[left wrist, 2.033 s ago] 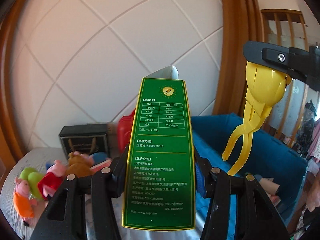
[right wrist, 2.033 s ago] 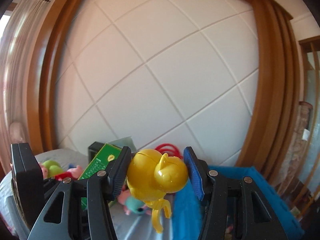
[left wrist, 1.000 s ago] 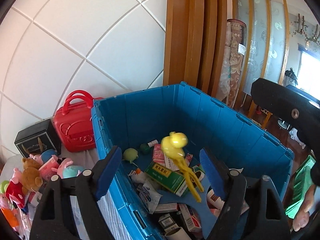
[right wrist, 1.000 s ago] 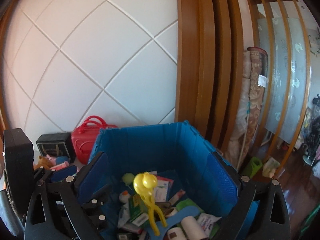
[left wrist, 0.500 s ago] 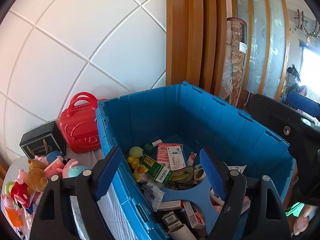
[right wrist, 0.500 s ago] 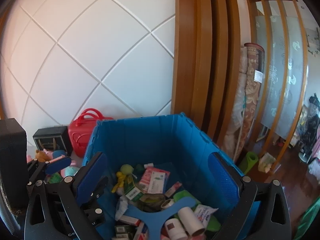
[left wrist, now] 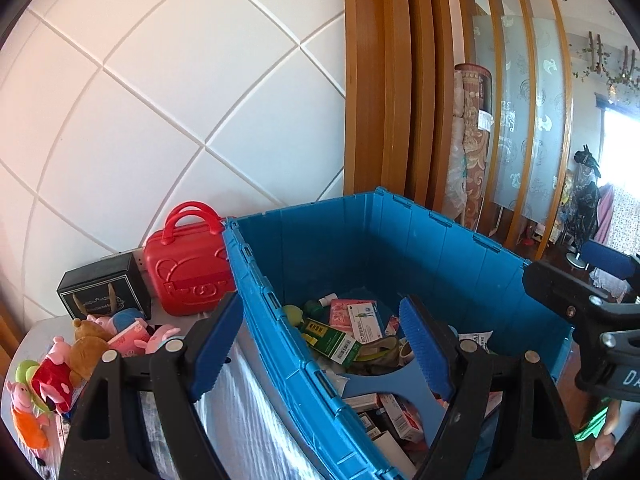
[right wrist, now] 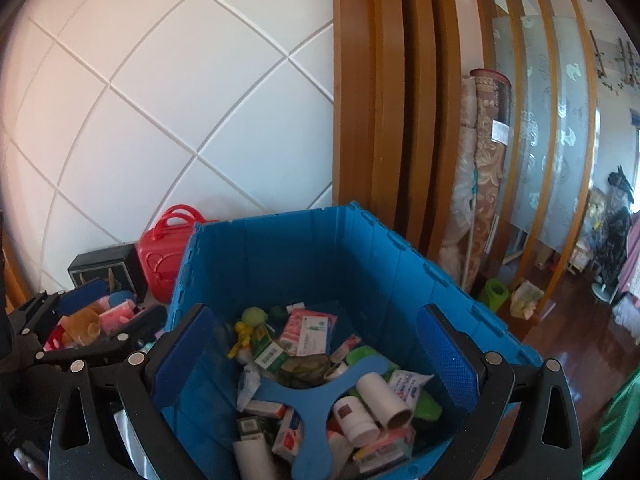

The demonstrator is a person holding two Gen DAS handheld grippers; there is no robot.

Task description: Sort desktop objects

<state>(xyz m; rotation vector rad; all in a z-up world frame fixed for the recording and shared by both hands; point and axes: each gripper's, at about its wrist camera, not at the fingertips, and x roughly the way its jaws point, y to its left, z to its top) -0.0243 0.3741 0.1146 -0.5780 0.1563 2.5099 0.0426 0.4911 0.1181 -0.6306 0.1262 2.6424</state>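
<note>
1. Leftmost, soft plush toys [left wrist: 60,364] lie heaped on the table [left wrist: 240,432], whose silvery cover looks slick and wrinkled; a matte black box [left wrist: 102,296] and a glossy red toy suitcase [left wrist: 188,276] with looped handles stand behind them against the white tiled wall.
2. Next, the left gripper [left wrist: 320,344] hangs with its ribbed blue pads spread wide and nothing between them, straddling the near wall of the blue crate [left wrist: 440,248].
3. Inside that hard, ribbed plastic crate the sorted things lie loose: a green carton [left wrist: 332,338], red and white medicine boxes [right wrist: 308,330], a yellow toy [right wrist: 244,334], a white bottle [right wrist: 356,416] and a cardboard tube [right wrist: 384,398], some of them on or under a flat blue three-armed piece [right wrist: 320,396].
4. Further right, the right gripper [right wrist: 316,356] is likewise spread and empty, poised above the crate's opening.
5. Risks, as a judgement: with the left pads astride the crate wall, a careless swing toward the toys could clip the rim and jolt the crate, which stands at the table's edge beside the wooden floor [right wrist: 580,340].
6. Both grippers sit close together, so reaching at once could knock one frame against the other.
7. Plush is squashy, so a shallow pinch may slip off, and the heaped toys could tumble over the slick cover.
</note>
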